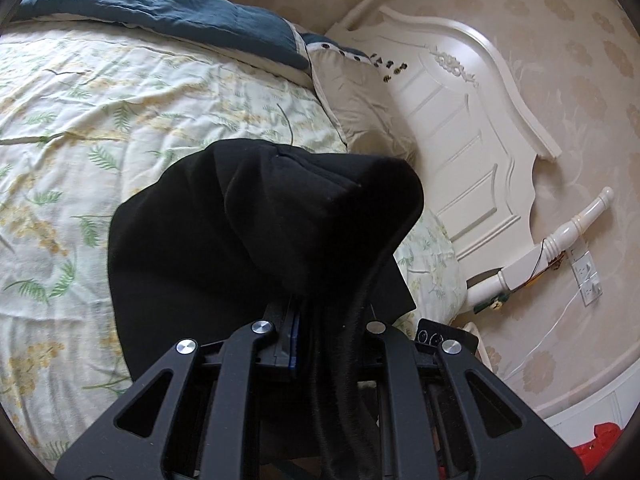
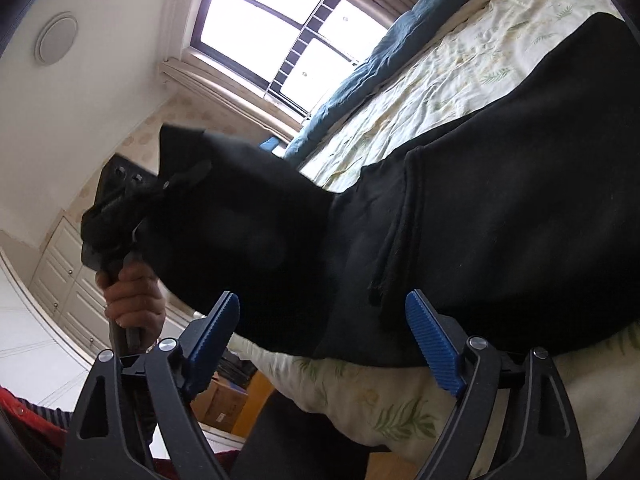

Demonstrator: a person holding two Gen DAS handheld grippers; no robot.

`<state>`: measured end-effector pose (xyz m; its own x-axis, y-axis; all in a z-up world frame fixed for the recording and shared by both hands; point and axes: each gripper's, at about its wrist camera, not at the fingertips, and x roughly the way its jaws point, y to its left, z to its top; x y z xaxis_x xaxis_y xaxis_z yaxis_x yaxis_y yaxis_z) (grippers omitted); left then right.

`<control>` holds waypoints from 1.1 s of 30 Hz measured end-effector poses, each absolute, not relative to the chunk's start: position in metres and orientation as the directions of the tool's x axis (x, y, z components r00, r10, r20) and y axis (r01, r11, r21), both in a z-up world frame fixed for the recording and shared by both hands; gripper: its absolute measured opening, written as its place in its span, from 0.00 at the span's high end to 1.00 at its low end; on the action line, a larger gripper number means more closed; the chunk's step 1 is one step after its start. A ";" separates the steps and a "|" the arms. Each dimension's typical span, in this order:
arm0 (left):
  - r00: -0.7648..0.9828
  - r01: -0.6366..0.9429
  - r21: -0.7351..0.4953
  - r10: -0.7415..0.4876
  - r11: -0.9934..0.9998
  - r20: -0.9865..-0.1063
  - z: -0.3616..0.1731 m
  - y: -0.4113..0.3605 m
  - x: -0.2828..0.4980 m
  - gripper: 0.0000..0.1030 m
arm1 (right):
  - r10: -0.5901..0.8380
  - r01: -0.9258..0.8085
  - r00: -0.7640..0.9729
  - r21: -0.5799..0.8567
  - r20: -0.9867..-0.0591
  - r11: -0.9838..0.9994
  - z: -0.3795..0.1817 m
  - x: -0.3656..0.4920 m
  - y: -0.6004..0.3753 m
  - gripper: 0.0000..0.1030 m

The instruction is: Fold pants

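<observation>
Left wrist view: my left gripper (image 1: 320,320) is clamped on the black pants (image 1: 240,232), which bunch up just ahead of its fingers over the floral bedspread (image 1: 80,120). My right gripper (image 2: 324,336) gapes wide, the pants lying just beyond its blue pads (image 2: 434,348).

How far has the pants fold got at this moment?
Early. Done: the left gripper is shut on the black pants, lifting one end off the floral bedspread. In hand: the right gripper is open beside the cloth. Left: no finished fold visible.
</observation>
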<state>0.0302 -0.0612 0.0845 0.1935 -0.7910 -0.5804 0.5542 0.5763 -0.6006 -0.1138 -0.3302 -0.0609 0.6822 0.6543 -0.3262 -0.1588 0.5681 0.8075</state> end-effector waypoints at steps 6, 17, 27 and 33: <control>0.186 0.601 -0.544 -0.764 0.586 -0.618 0.091 -0.106 0.024 0.88 | 0.658 -0.130 0.686 0.837 -0.311 0.531 -0.065 -0.136 -0.339 0.18; 0.120 0.653 -0.467 -0.690 0.597 -0.714 0.041 -0.219 -0.002 0.88 | 0.589 -0.050 0.736 0.841 -0.333 0.538 -0.065 -0.189 -0.364 0.18; 0.194 0.711 -0.278 -0.560 0.646 -0.805 0.003 -0.283 -0.026 0.88 | 0.550 0.027 0.763 0.866 -0.341 0.500 -0.077 -0.206 -0.383 0.18; 0.256 0.724 -0.190 -0.514 0.663 -0.819 -0.001 -0.299 -0.033 0.88 | 0.540 0.064 0.771 0.885 -0.338 0.461 -0.086 -0.217 -0.393 0.18</control>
